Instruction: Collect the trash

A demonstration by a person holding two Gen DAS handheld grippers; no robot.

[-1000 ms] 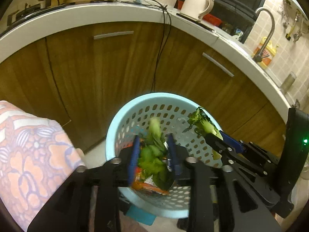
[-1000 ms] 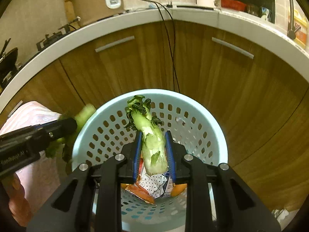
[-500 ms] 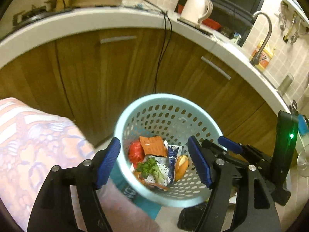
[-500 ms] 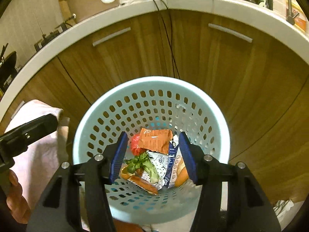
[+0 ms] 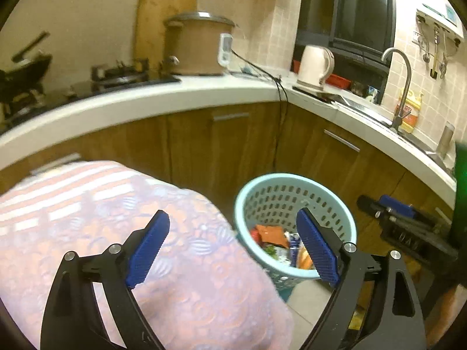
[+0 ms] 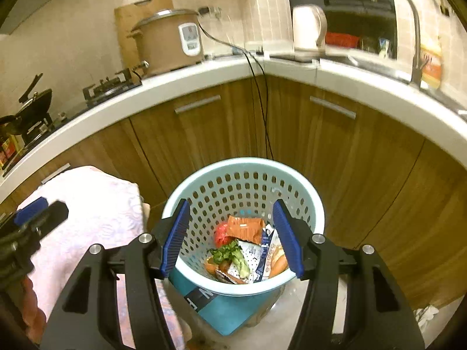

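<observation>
Showing greens (image 6: 230,255) clearly: right wrist only.

Perforated plastic basket (image 6: 315,213); wood-grain cabinets (image 6: 364,157).

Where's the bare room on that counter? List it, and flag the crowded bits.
Bare: the white counter between rice cooker and kettle, crossed only by a black cord. Crowded: the stove end with its pan, and around the faucet.
</observation>
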